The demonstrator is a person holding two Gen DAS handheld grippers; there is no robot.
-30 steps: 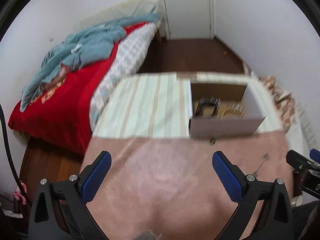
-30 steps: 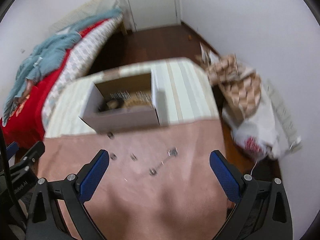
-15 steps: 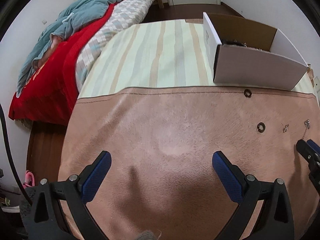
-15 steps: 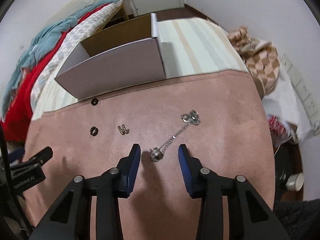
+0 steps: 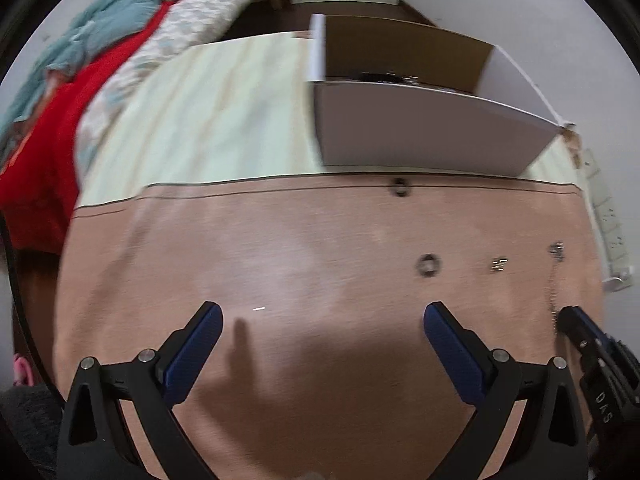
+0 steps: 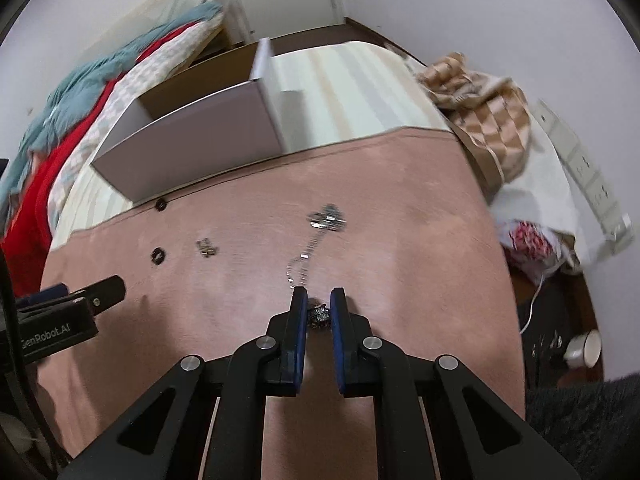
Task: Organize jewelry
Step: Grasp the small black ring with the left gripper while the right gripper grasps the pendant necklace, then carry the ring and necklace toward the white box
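**Closing on the near end of the chain**

Pinching in now with the right hand-held gripper (image 6: 319, 300), blue pads narrowing around the beaded end of the thin silver chain bracelet (image 6: 308, 254) on the pink suede-like surface (image 6: 400, 280). Bead cluster seen right between the fingertips; jaws closing, contact looking likely but not quite certain from here. Lying straight ahead of that gripper, the chain: long axis running away and slightly to the right, ending in a small silver charm cluster (image 6: 327, 218) up toward the open white cardboard box (image 6: 192, 148). Clearly the nearer hand, the right. Left hand-held gripper (image 5: 320, 316) spread wide over bare surface, holding nothing, well apart from the chain, which shows only at the far right edge of its view. Between the two grippers, a small dark ring (image 5: 427, 265) and a little silver clasp-like piece (image 5: 499, 264); a second dark ring (image 5: 399, 188) just beside the box's front wall.

Compared with a second ago: right jaws gone from fully wide to a narrow pinch, both grippers lower and closer to the surface, box looming larger. Half a second ago, bead still sitting free between half-closed pads. Next, probably: lift cleanly, keep the dangling length from snagging, carry toward the box.
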